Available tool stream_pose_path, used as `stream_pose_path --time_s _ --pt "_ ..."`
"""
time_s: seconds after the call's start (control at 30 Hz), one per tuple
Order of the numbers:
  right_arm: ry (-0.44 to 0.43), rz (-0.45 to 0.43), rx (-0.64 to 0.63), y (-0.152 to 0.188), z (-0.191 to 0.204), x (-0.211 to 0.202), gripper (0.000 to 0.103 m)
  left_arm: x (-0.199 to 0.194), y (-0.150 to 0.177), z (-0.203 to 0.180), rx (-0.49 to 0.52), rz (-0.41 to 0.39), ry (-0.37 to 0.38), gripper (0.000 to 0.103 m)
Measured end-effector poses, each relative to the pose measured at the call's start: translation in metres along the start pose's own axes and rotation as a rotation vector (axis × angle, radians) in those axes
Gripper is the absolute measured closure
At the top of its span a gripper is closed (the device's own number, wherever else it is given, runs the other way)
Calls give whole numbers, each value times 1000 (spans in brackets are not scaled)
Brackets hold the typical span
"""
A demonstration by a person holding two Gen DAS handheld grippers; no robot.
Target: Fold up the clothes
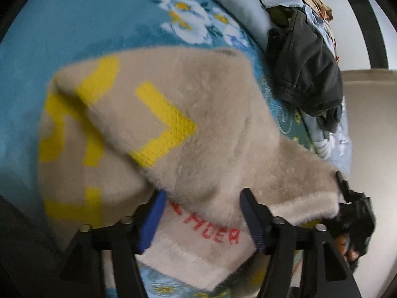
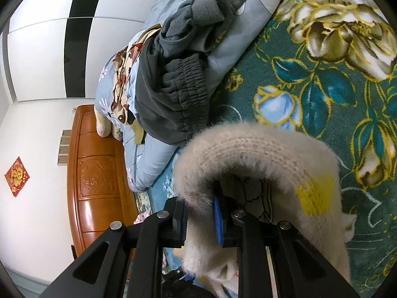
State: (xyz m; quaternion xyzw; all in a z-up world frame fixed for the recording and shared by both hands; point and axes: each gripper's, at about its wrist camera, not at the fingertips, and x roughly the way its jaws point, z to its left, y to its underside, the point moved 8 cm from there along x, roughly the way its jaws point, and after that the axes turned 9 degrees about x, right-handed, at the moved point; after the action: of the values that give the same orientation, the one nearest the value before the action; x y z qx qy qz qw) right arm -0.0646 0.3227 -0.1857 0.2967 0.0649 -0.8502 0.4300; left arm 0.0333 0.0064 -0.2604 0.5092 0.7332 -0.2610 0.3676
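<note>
A fuzzy beige sweater [image 1: 188, 114] with yellow marks and red letters lies partly folded on the blue-green floral blanket [image 1: 62, 37]. My left gripper [image 1: 203, 213] is wide open, its fingers on either side of the sweater's near edge with the red letters. My right gripper [image 2: 199, 219] is shut on a fold of the same sweater [image 2: 250, 154], which arches up over its fingers. The right gripper also shows in the left wrist view [image 1: 352, 208], at the sweater's right corner.
A pile of dark grey clothes [image 2: 173, 84] sits on a pale blue quilt [image 2: 153, 159] at the blanket's edge; the pile also shows in the left wrist view [image 1: 305, 69]. A wooden headboard [image 2: 96, 173] stands beyond, against a white wall.
</note>
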Motion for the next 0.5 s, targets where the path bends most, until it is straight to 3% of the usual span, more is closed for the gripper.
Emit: stream_pose_path --time_s 0.13,0.2,0.27,0.33,0.37,0.5 --pt "-7 10 10 1 -1 2 84 10 1 9 -30 -11 11 33" --pt "-6 15 7 2 -1 2 84 6 -2 3 -34 -27 65 35" --pt "-4 22 7 2 -1 2 84 1 -6 -3 -37 -43 125 47" --pt "-3 29 7 2 -1 2 84 -4 -12 -11 33 -56 103 81" --pt "-1 32 7 2 -1 2 84 -6 -15 -16 59 -57 101 86" --pt "1 42 8 -1 0 2 83 -19 -38 -33 52 -89 226 90"
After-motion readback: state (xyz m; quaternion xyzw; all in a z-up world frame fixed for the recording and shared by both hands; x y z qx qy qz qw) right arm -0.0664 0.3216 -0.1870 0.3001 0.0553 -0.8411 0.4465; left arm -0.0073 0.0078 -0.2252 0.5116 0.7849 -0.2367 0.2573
